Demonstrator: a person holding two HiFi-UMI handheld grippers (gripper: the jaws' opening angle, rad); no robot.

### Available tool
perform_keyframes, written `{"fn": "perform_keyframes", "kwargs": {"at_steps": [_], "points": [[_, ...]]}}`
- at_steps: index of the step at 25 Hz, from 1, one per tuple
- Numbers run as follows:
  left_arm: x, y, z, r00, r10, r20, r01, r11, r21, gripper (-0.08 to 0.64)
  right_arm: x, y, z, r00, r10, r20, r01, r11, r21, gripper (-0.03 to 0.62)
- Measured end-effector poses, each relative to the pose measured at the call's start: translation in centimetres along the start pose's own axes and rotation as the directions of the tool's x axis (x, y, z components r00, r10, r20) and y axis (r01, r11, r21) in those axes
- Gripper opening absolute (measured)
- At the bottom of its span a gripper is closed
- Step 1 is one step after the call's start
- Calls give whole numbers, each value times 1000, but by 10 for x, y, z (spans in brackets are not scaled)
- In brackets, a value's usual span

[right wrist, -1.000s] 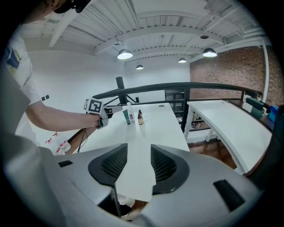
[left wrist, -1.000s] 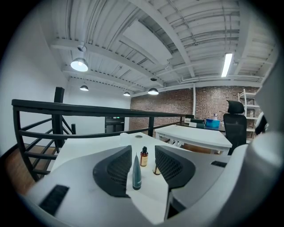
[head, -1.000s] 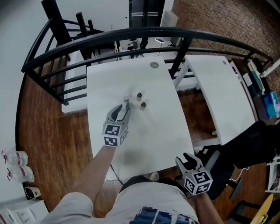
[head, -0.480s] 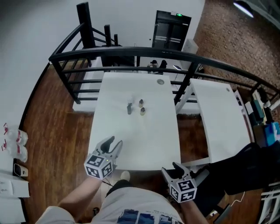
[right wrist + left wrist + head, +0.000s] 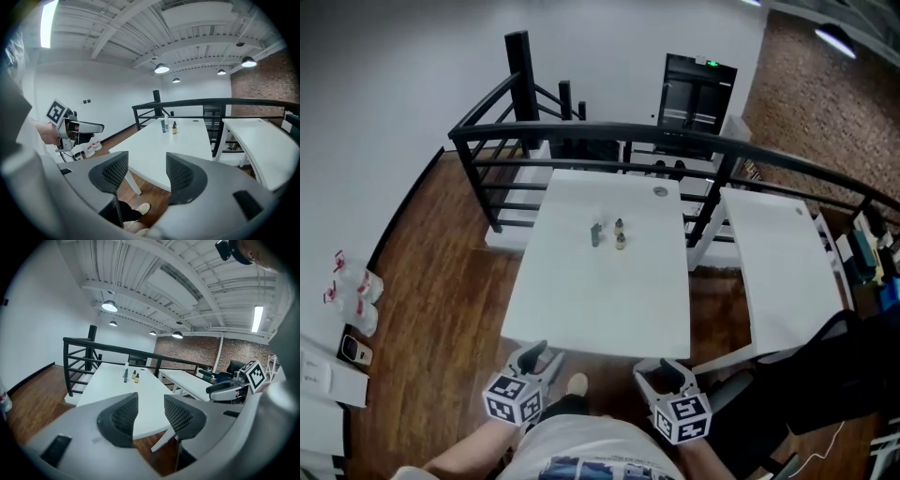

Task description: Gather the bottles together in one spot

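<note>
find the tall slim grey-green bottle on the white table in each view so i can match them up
Head view: the tall slim grey-green bottle stands upper middle, on the far half of the white table.
Left gripper view: left of centre, small and far off on the tabletop.
Right gripper view: near the centre, far down the tabletop.
Shared landmark: two small amber bottles stand just to its right in every view.

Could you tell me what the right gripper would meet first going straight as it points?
Probably the near edge of the white table; depth unclear. The right gripper has just been opening, nothing between its jaws.
</note>
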State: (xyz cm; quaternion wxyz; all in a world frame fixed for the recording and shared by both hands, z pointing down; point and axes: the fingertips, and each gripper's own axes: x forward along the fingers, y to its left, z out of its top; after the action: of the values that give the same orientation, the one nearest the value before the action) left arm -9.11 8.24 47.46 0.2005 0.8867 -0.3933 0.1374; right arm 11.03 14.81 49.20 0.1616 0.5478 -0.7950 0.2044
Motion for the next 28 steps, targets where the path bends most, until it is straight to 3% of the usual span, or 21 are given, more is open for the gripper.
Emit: {"fn": "perform_keyframes", "kwargs": {"at_steps": [6, 13, 19, 28], "points": [[-32, -9, -7, 999, 28, 24, -28, 999, -27, 147, -24, 12, -2, 1000, -14, 24, 14, 1000, -19, 275], [-51, -24, -27, 999, 47, -2, -46, 998, 29, 149, -49, 12, -19, 999, -49, -4, 49, 999, -20, 272], [-60, -37, -31, 999, 44, -9, -44, 998, 55, 149, -72, 15, -21, 999, -28, 27, 28, 1000, 9, 272], [-76, -35, -51, 997, 62, -37, -60, 998, 34, 149, -73, 23, -37, 999, -32, -9, 32, 999, -18, 270]]}}
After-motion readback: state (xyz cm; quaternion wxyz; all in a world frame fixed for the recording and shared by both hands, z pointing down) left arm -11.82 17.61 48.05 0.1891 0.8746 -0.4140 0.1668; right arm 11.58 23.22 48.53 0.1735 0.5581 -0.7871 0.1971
